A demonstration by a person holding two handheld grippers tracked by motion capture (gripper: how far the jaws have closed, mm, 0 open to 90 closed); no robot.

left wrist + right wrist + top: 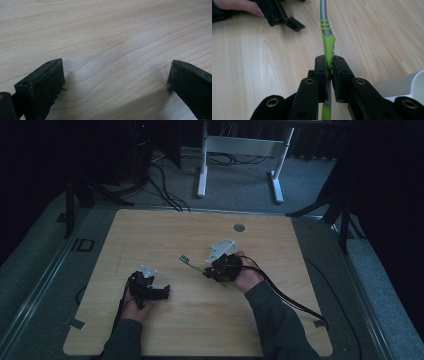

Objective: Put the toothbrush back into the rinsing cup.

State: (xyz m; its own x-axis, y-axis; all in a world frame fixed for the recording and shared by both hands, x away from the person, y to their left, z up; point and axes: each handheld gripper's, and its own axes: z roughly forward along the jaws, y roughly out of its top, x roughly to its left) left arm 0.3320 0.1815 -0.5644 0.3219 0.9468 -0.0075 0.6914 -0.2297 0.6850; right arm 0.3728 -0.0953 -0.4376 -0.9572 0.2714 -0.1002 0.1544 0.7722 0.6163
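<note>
Now the green and grey toothbrush [327, 45] was held tight by the closed right gripper [329, 65] above the table [200, 320], likely to be moved. Nothing was held by the left gripper [115, 82], which was kept wide open, probably ready to help

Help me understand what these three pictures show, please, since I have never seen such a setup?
A person sits at a wooden table holding a two-jaw tool in each hand. The high view looks down from above. The other two come from cameras riding on each tool. The left tool rests with its jaws apart over bare wood. The right tool is clamped on a green and grey toothbrush, whose bristled head points away to the left. A white cup-like object, hard to identify, sits beside that hand.
</note>
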